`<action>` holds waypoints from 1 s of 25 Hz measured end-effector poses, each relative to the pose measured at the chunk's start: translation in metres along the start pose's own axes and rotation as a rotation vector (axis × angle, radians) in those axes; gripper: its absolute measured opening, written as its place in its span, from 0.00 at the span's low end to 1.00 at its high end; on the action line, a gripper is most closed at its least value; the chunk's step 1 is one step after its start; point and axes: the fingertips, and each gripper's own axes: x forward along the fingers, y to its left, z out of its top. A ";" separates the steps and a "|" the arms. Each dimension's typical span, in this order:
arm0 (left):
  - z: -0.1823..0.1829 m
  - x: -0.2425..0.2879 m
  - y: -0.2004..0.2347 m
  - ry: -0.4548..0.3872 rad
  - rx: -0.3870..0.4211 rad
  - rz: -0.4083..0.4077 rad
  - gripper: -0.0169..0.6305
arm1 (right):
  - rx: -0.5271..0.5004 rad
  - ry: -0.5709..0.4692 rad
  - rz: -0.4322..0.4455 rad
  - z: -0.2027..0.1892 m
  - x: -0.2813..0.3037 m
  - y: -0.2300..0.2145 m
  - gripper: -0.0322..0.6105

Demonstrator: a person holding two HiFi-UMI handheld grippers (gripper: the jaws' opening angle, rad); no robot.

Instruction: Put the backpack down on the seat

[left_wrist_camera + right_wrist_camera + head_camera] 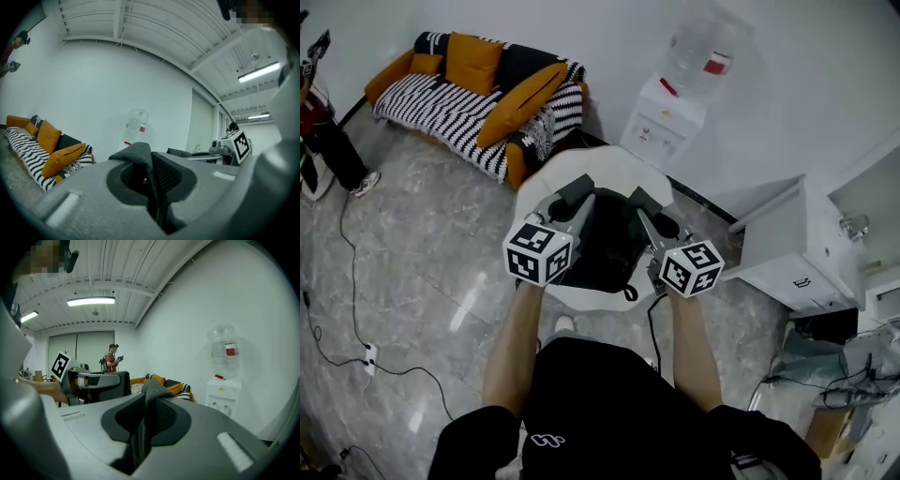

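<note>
Holding: left gripper point(151, 165) and right gripper point(146, 411) each have their jaws pinched narrow on a strap of the backpack point(605, 246).
Left strap point(137, 151): padded grey fabric with a black mesh face, folded over between the jaws.
Right strap point(152, 389): same grey padding and mesh, standing up out of the jaws.
Backpack body: black and soft, hanging between the two grippers and below their tips in the head view.
Seat point(614, 167): white and rounded, directly under the backpack; whether the bag touches it I cannot tell.
Beyond the tips: striped sofa point(459, 103) with orange cushions point(520, 103) off to the left gripper's side, water dispenser point(670, 117) ahead of the right gripper.
</note>
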 end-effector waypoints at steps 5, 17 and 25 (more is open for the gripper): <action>0.001 0.022 0.020 0.035 -0.001 -0.020 0.07 | 0.019 0.008 -0.012 0.002 0.023 -0.021 0.11; -0.001 0.068 0.043 0.106 0.002 -0.037 0.07 | 0.047 0.016 -0.036 0.002 0.050 -0.066 0.11; -0.033 0.091 0.058 0.179 -0.039 -0.041 0.07 | 0.075 0.074 -0.039 -0.025 0.064 -0.090 0.11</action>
